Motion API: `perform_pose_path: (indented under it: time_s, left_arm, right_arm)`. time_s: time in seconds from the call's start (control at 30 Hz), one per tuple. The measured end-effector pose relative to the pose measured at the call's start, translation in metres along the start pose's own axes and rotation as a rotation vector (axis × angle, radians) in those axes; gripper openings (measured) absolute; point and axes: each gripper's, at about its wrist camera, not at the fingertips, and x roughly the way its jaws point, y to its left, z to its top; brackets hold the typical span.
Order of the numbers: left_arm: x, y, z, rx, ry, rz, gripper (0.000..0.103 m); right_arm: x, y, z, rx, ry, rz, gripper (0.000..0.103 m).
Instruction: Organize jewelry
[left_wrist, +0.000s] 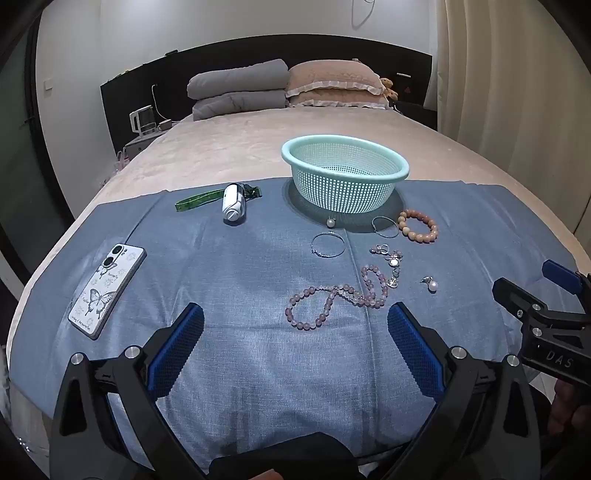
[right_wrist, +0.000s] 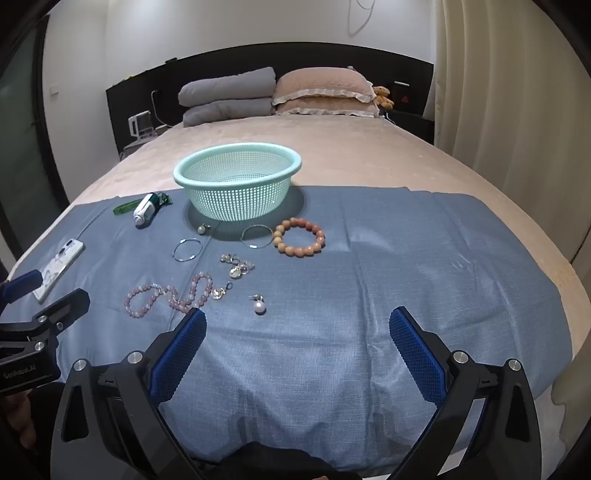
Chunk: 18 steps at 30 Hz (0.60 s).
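An empty mint-green mesh basket (left_wrist: 345, 173) (right_wrist: 238, 181) stands on a blue cloth (left_wrist: 240, 295) (right_wrist: 406, 258). In front of it lie a pink bead necklace (left_wrist: 334, 301) (right_wrist: 170, 295), an orange bead bracelet (left_wrist: 418, 225) (right_wrist: 299, 237), two thin silver bangles (left_wrist: 328, 244) (left_wrist: 385, 226), a cluster of charms (left_wrist: 389, 258) (right_wrist: 236, 264) and two pearl earrings (left_wrist: 330, 222) (left_wrist: 431, 285) (right_wrist: 259, 306). My left gripper (left_wrist: 295, 323) is open and empty, just short of the necklace. My right gripper (right_wrist: 297, 325) is open and empty, just short of the near pearl earring.
A phone in a butterfly case (left_wrist: 107, 290) (right_wrist: 59, 267) lies at the cloth's left. A small white device with a green strap (left_wrist: 233, 202) (right_wrist: 144, 208) lies left of the basket. Pillows (left_wrist: 288, 86) sit at the bed's head. Curtains (right_wrist: 498, 92) hang at right.
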Motion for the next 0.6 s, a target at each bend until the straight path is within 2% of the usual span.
perform_pose_path:
  time_s: [0.6]
  left_arm:
    - [0.0009, 0.0033, -0.0007, -0.014, 0.009, -0.021, 0.097]
  right_arm:
    - [0.0021, 0.0004, 0.0008, -0.007, 0.010, 0.001, 0.095]
